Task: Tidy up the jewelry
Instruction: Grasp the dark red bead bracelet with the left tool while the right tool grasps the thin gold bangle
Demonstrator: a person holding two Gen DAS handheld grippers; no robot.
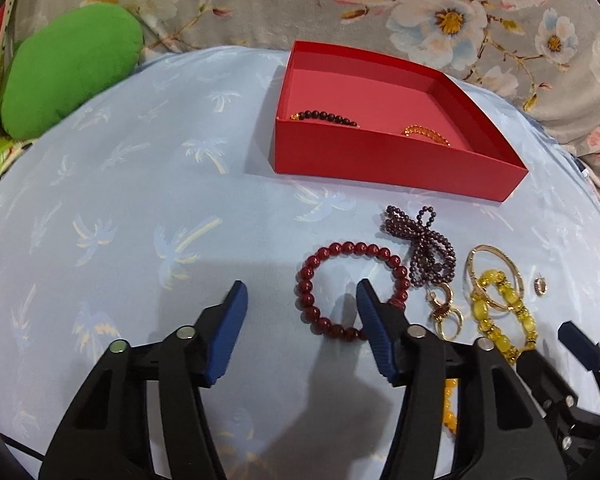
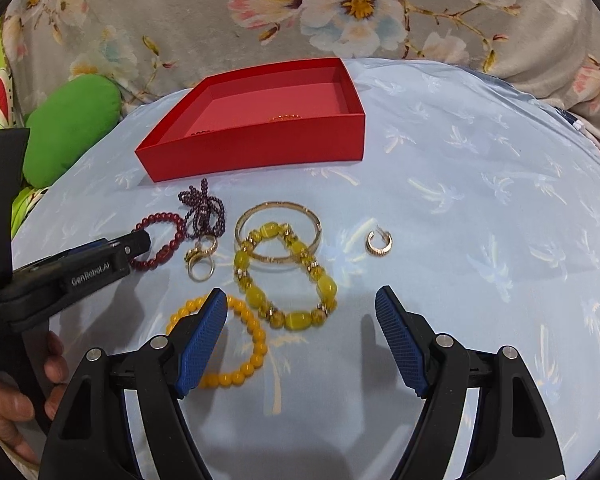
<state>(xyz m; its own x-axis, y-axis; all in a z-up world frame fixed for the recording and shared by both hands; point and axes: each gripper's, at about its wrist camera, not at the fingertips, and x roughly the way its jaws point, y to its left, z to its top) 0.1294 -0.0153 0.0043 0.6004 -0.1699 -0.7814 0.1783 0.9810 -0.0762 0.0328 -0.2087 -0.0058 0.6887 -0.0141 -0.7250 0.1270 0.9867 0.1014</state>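
Left gripper (image 1: pixel 300 296) fingers apart, ribbed blue pads; one tip sits inside the ring of the glossy dark red bead bracelet (image 1: pixel 350 288), nothing clamped. Right gripper (image 2: pixel 300 300) fingers wide apart, nothing held; one pad covers part of the orange bead bracelet (image 2: pixel 224 344). Beyond: yellow glass-bead bracelet (image 2: pixel 288 276), thin gold bangle (image 2: pixel 278 232), ridged gold hoop (image 2: pixel 379 243). Red cardboard box (image 1: pixel 380 156) on blue palm-print cloth (image 1: pixel 140 200); its wall half hides two bracelets.

The left gripper (image 1: pixel 300 296) points down with its jaws apart, holding nothing. The right gripper (image 2: pixel 302 304) also points down, jaws wide apart. A hand (image 2: pixel 16 396) holds the left gripper.
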